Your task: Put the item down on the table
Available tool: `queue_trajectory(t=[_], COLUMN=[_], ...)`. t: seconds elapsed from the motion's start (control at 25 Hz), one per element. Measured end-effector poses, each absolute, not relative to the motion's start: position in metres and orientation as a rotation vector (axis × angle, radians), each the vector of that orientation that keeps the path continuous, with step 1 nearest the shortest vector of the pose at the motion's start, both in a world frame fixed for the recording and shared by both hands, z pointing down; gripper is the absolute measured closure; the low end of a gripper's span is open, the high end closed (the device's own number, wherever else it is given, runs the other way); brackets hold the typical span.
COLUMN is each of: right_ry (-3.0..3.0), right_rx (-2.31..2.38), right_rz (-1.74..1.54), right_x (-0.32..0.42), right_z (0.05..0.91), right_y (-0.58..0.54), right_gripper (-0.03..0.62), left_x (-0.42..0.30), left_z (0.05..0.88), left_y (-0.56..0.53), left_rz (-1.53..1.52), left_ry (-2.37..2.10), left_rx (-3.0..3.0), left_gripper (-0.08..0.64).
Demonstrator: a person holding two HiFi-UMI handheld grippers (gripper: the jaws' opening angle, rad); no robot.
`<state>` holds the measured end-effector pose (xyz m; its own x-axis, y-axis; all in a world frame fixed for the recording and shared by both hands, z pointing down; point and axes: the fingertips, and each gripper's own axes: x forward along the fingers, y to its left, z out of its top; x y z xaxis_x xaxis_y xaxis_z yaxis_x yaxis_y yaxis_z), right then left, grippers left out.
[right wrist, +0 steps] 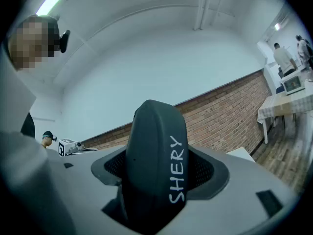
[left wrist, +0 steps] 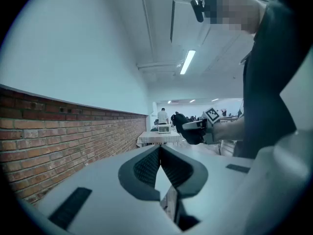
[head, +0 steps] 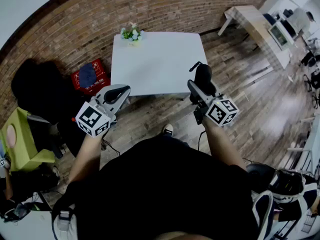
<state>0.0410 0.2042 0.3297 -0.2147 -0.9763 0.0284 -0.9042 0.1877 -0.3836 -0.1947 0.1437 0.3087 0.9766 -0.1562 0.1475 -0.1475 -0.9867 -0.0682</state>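
Observation:
My right gripper point(head: 199, 84) is shut on a dark grey rounded case point(head: 204, 77), held in the air just off the white table's point(head: 155, 64) near right corner. In the right gripper view the case point(right wrist: 154, 131) stands upright between the jaws point(right wrist: 159, 168), with white lettering "SHERY" down its edge. My left gripper point(head: 118, 94) hovers off the table's near left corner. Its jaws point(left wrist: 160, 166) are shut with the ribbed pads point(left wrist: 144, 168) touching and nothing between them. The right gripper with the case point(left wrist: 188, 129) also shows in the left gripper view.
A small pot of flowers point(head: 131, 33) stands at the table's far left edge by the brick wall point(head: 75, 29). A red crate point(head: 90, 76) and a dark bulky shape point(head: 37, 89) sit left of the table. Another table point(head: 255, 26) stands far right.

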Motion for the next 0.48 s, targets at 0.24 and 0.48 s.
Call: queue_trajectory(t=[0.24,0.48], right_ry=[2.228,2.227], right_rx=[-1.827,-1.829], right_rz=[-0.461,-0.449], right_x=[0.032,0.036], right_z=[0.325,0.324], right_y=[0.222,0.226], right_gripper=[0.242,0.242], left_x=[-0.211,-0.219], left_z=[0.302,0.299], left_y=[0.154,0.156], left_rz=[-0.221,-0.215], left_ry=[0.258,0.295], left_rx=[-3.070,-3.064], left_gripper=[0.549,0.549])
